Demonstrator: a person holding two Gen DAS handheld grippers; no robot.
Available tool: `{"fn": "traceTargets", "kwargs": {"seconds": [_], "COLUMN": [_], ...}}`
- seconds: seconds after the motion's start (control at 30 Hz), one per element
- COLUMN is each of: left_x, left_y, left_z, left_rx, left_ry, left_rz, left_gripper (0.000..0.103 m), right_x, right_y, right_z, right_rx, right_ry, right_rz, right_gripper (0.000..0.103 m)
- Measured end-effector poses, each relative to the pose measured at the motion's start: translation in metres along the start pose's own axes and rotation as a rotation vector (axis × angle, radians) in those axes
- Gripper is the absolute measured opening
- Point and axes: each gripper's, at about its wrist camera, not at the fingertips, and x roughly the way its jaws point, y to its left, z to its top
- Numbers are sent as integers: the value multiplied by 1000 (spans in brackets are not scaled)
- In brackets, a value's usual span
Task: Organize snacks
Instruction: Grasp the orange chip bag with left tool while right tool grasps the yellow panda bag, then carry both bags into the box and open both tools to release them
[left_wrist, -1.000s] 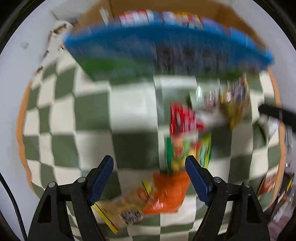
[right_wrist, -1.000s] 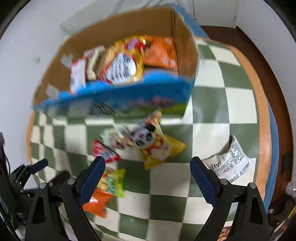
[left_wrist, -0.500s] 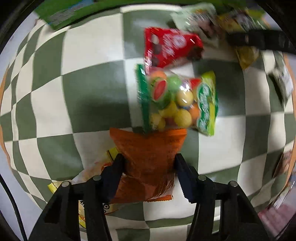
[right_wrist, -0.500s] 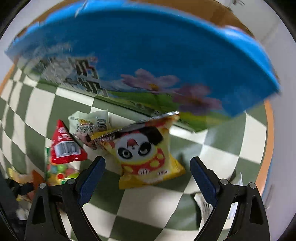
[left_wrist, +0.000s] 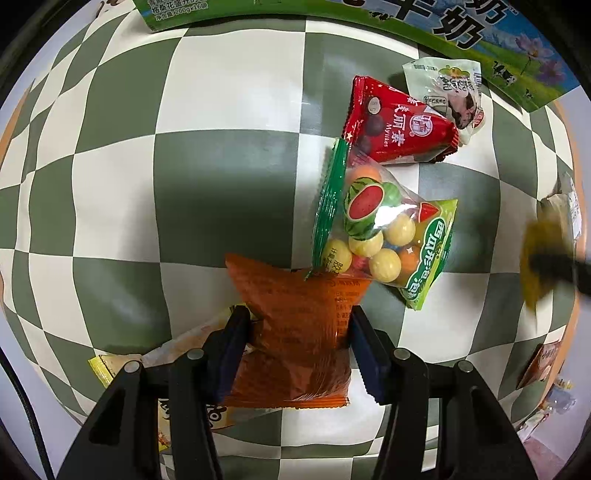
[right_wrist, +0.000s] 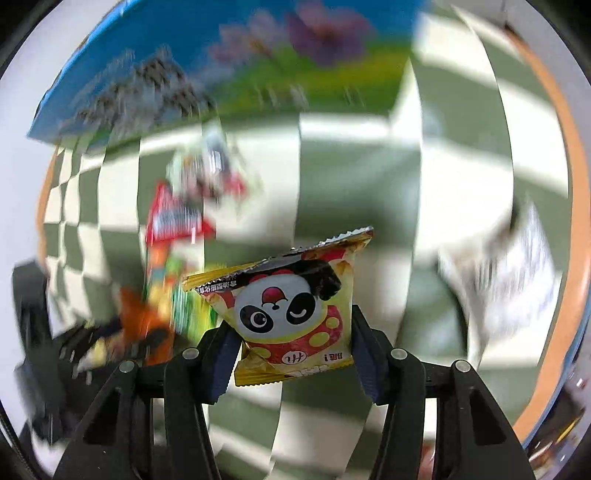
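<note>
In the left wrist view my left gripper (left_wrist: 297, 343) is shut on an orange snack packet (left_wrist: 299, 325) low over the checkered cloth (left_wrist: 221, 184). Just beyond it lie a clear bag of fruit gum balls (left_wrist: 384, 236), a red triangular packet (left_wrist: 395, 125) and a pale green packet (left_wrist: 450, 92). In the right wrist view my right gripper (right_wrist: 293, 349) is shut on a yellow panda snack packet (right_wrist: 291, 310), held above the cloth. The blue and green carton (right_wrist: 221, 62) stands at the far side; it also shows in the left wrist view (left_wrist: 461, 33).
A yellow packet (left_wrist: 177, 354) lies under my left gripper. A white packet (right_wrist: 509, 266) lies blurred at the right of the right wrist view. The cloth's orange edge (right_wrist: 576, 229) runs along the right. The right gripper shows at the left view's right edge (left_wrist: 554, 266).
My left gripper came down and shut on the orange packet. My right gripper dropped, shut on the panda packet and lifted it; its view is now blurred by motion.
</note>
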Motion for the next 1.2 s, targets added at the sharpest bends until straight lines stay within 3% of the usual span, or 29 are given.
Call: {"fn": "traceTargets", "kwargs": {"seconds": [0.1,0.2,0.27,0.3,0.33,0.5,0.73,0.77,0.83,0.87,1.07,1.2], "left_x": [5,13,21,21,22,24,29,28,25,22,1,-37], "left_y": [4,8,5,1,1,-5,-26,-26,-28,-28,-34,-19], "left_z": [1,12,17,15,13,3,-8,-9,-13,-14,-23,-27], "left_rx": [0,6,11,15,21,42,57,52,45,43,15,9], "left_ry": [9,35,66,68,71,103,82,74,55,47,18,-23], "left_rz": [3,-6,-15,-19,-21,-15,41,41,51,51,18,-33], "left_gripper": [54,59,61,61,61,61,58,55,50,49,48,48], "right_x": [14,30,36,38,38,40,48,48,52,51,42,21], "right_y": [-18,-32,-35,-33,-32,-23,-24,-22,-16,-17,-18,-15], "right_z": [-28,-37,-39,-41,-44,-56,-78,-81,-93,-95,-106,-106], "right_rx": [61,116,146,155,152,127,209,220,234,238,245,223], "right_ry": [89,93,77,71,60,29,-19,-32,-61,-71,-95,-109], "right_rz": [24,-13,-12,-20,-30,-96,-76,-76,-65,-61,-31,29], "right_gripper": [58,60,71,81,83,83,83,82,71,58,55,53]}}
